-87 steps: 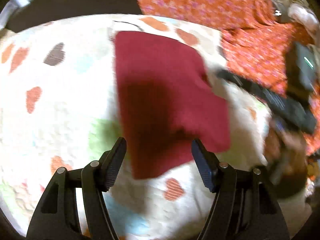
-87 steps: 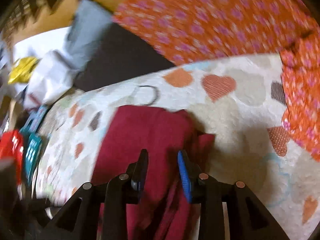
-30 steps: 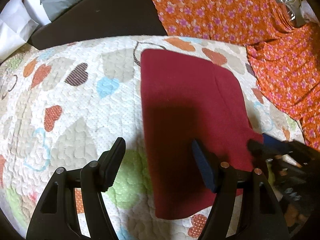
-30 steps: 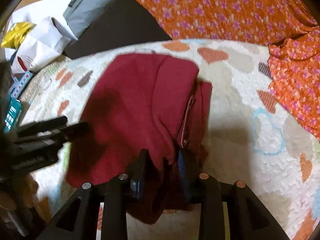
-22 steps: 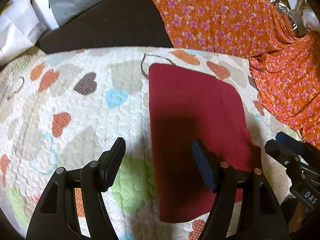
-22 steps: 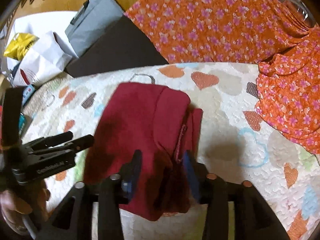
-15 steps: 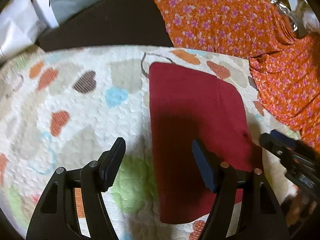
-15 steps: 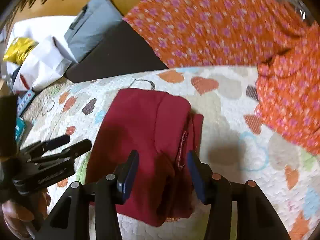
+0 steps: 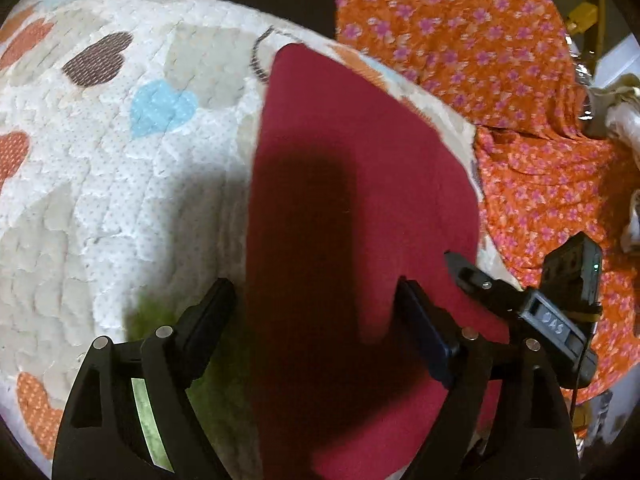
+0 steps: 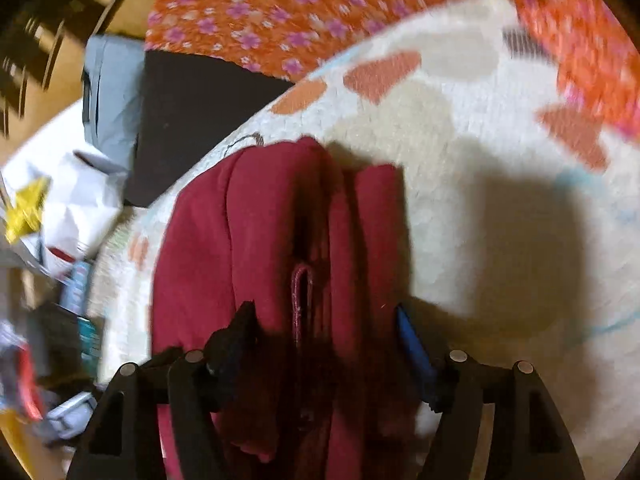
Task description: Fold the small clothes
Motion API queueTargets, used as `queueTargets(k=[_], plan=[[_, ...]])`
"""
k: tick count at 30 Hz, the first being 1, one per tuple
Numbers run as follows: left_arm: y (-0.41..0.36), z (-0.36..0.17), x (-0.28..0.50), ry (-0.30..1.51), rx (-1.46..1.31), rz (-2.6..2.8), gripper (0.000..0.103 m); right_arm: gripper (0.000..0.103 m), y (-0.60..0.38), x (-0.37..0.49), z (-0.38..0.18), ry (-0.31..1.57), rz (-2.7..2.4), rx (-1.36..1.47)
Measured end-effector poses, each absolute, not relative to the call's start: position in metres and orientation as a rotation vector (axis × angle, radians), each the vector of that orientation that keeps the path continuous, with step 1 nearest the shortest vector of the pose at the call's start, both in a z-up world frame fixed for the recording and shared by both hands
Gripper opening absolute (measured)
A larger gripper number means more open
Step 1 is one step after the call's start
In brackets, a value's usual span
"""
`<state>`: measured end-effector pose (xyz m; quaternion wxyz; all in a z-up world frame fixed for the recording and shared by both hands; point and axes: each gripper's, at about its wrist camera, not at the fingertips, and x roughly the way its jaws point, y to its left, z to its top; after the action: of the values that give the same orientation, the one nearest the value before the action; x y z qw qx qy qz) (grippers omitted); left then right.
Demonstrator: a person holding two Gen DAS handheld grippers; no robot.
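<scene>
A dark red folded garment [image 9: 352, 184] lies flat on the heart-patterned quilt [image 9: 100, 160]. My left gripper [image 9: 316, 320] hangs low over its near end, jaws opening, with the cloth under the gap and no pad pressing it. One of the right gripper's fingers [image 9: 472, 276] shows at the garment's right edge. In the right wrist view the garment [image 10: 260, 232] shows its stacked folds and a seam. My right gripper [image 10: 324, 332] straddles them, jaws opening, pads apart from the cloth.
Orange floral fabric [image 9: 460, 40] covers the far and right side of the quilt. Beyond the quilt's far edge are a dark surface [image 10: 192, 100], a grey bag [image 10: 112, 92] and white bags [image 10: 76, 200]. Blurred clutter sits at the left.
Both grippers have dropped closer to the garment and rolled. The right jaws, nearly closed on the fold a second ago, have spread wide. The left jaws have widened a little.
</scene>
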<state>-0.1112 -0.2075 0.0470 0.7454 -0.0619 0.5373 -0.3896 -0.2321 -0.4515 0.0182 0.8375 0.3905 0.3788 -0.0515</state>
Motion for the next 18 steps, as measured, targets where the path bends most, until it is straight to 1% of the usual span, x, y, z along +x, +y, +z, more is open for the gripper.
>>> queueTargets(k=[1, 2, 3, 5, 7, 9, 11, 13, 16, 18], plan=[[-0.208, 0.048, -0.113, 1.18, -0.135, -0.871, 0.073, 0.059, -0.449, -0.233, 0.02, 0.794, -0.102, 0.816], [-0.208, 0.053, -0.115, 1.171, -0.124, -0.868, 0.071, 0.052, -0.444, -0.234, 0.025, 0.789, -0.095, 0.784], [-0.205, 0.06, -0.119, 1.159, -0.121, -0.877, 0.066, 0.045, -0.438, -0.235, 0.031, 0.787, -0.093, 0.756], [-0.198, 0.071, -0.121, 1.164, -0.144, -0.895, 0.065, 0.042, -0.426, -0.24, 0.048, 0.775, -0.084, 0.712], [-0.181, 0.085, -0.127, 1.156, -0.16, -0.898, 0.065, 0.041, -0.414, -0.245, 0.063, 0.763, -0.046, 0.702], [-0.161, 0.099, -0.14, 1.123, -0.083, -0.857, 0.065, 0.041, -0.395, -0.247, 0.076, 0.757, -0.001, 0.671], [-0.142, 0.099, -0.141, 1.118, -0.05, -0.799, 0.065, 0.041, -0.373, -0.244, 0.08, 0.762, 0.04, 0.652], [-0.129, 0.087, -0.136, 1.15, -0.036, -0.727, 0.065, 0.041, -0.355, -0.236, 0.074, 0.774, 0.051, 0.641], [-0.115, 0.069, -0.132, 1.18, 0.021, -0.622, 0.065, 0.048, -0.331, -0.219, 0.052, 0.897, -0.004, 0.586], [-0.106, 0.074, -0.139, 1.139, 0.034, -0.61, 0.066, 0.05, -0.321, -0.223, 0.055, 0.915, -0.05, 0.506]])
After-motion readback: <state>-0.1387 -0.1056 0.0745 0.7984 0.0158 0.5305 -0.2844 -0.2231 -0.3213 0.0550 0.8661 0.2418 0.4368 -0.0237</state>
